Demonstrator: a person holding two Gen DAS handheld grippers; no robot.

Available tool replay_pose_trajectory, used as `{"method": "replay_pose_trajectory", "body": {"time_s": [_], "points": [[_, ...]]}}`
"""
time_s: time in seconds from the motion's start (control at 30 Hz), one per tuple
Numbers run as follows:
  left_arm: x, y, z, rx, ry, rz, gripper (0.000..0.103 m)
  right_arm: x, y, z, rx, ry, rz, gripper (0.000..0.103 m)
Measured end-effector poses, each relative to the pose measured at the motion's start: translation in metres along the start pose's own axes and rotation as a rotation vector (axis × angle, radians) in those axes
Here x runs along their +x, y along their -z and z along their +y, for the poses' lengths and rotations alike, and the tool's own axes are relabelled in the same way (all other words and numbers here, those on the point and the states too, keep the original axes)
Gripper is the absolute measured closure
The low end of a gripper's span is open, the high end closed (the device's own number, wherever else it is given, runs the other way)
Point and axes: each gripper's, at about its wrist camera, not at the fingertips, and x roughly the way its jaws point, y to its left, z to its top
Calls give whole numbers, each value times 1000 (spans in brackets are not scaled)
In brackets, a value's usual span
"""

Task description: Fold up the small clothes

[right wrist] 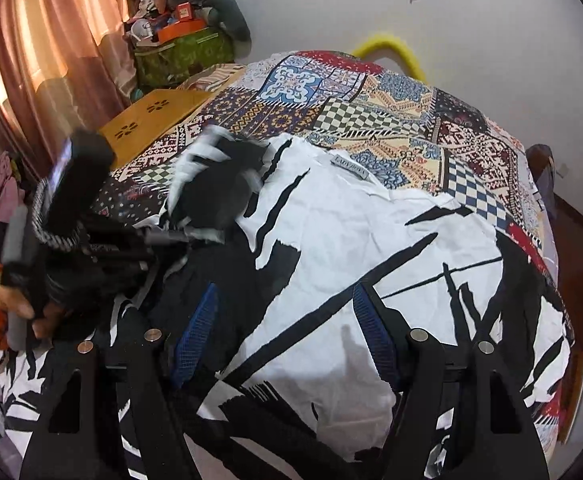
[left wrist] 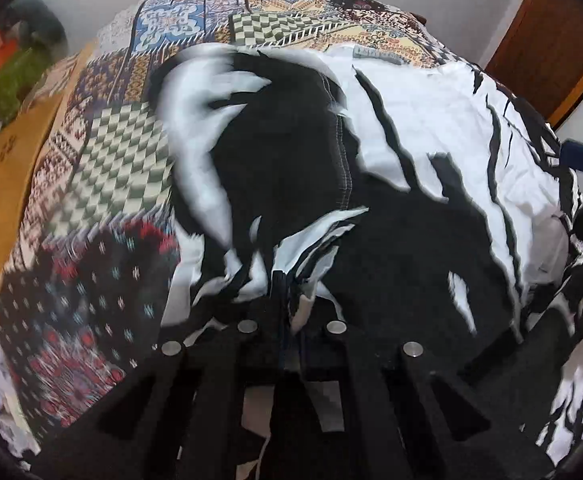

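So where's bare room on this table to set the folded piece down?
Free: the patchwork cloth along the far edge beyond the black-and-white garment, and the wooden board at far left. Crowded: the near half under the garment, where the left gripper pinches it.

We see the raised fold of the black-and-white printed garment [left wrist: 219, 128] smeared by motion blur. The grey label [right wrist: 349, 171] at its neckline is too small to read. The yellow foam tube [right wrist: 391, 50] disappears behind the patchwork-covered surface [right wrist: 391, 120].
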Motion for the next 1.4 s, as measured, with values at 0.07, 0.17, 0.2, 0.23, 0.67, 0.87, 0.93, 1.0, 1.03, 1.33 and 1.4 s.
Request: {"method": "replay_pose_trajectory", "body": {"time_s": [0.07,0.17,0.2,0.23,0.67,0.87,0.93,1.0,1.03,1.33,1.4], "points": [[-6,3,1,-1,2,-1,96,2,-1,0,1,-11,2,36],[-22,6,5,5,3,-21,80,5,-7,3,0,-30,-1,36],[-30,7,8,12,-12,-39,73,7,-10,4,2,-39,-2,36],[-37,8,10,12,-22,-61,61,9,-13,5,5,-47,-4,36],[-57,-3,73,-176,-20,-138,42,74,-76,6,10,-89,55,36],[-16,-2,72,-165,15,-65,42,108,-99,12,-60,-58,59,36],[-7,-1,71,-166,16,-55,42,123,-104,16,-93,-58,72,36],[-2,0,71,-166,17,-56,42,138,-108,17,-104,-77,99,37],[-1,1,72,-165,16,-60,42,145,-108,17,-102,-89,113,37],[-3,5,72,-150,-5,-88,49,161,-98,17,-22,-168,119,97],[-3,6,76,-168,-14,-89,51,154,-98,16,-30,-138,95,97]]}}
